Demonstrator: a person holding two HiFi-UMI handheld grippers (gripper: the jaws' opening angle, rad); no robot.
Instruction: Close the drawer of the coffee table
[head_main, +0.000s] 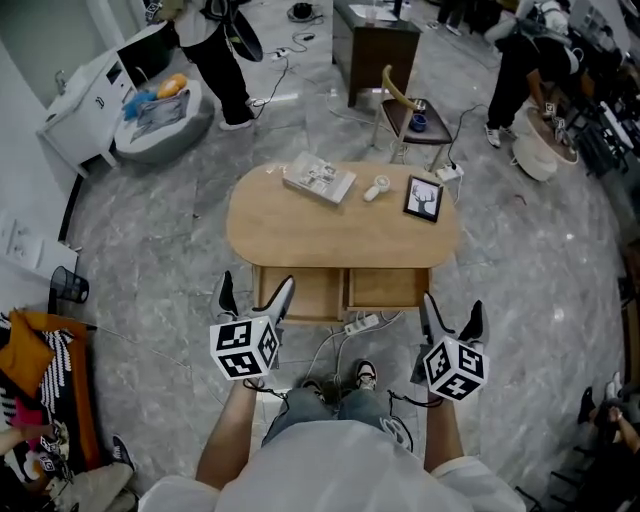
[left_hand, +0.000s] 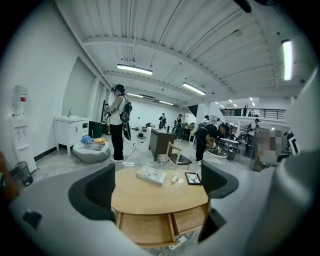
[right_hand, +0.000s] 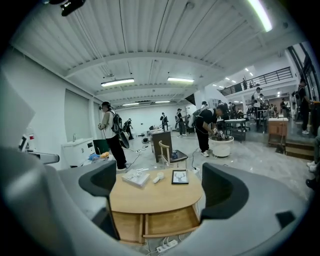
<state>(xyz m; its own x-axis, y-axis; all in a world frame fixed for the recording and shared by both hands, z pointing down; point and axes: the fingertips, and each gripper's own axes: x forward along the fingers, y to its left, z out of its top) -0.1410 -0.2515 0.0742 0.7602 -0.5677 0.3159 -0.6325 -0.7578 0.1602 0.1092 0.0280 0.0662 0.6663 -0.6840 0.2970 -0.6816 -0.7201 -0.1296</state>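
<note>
The oval wooden coffee table (head_main: 340, 235) stands in front of me. Two drawers under its near edge are pulled out toward me, a left drawer (head_main: 297, 293) and a right drawer (head_main: 386, 288); both show bare wooden bottoms. My left gripper (head_main: 256, 292) hovers open just in front of the left drawer and holds nothing. Near the right drawer's outer corner, my right gripper (head_main: 452, 314) is open and holds nothing. In the left gripper view the table (left_hand: 160, 200) and left drawer (left_hand: 145, 227) lie between the fingers (left_hand: 92, 192). The right gripper view shows the right drawer (right_hand: 170, 220) between its fingers (right_hand: 222, 192).
On the tabletop lie a book (head_main: 320, 180), a small white object (head_main: 376, 188) and a black picture frame (head_main: 423, 198). A white power strip (head_main: 362, 324) with cables lies on the floor under the drawers. Behind the table are a chair (head_main: 410, 115), a dark cabinet (head_main: 375, 45) and several people.
</note>
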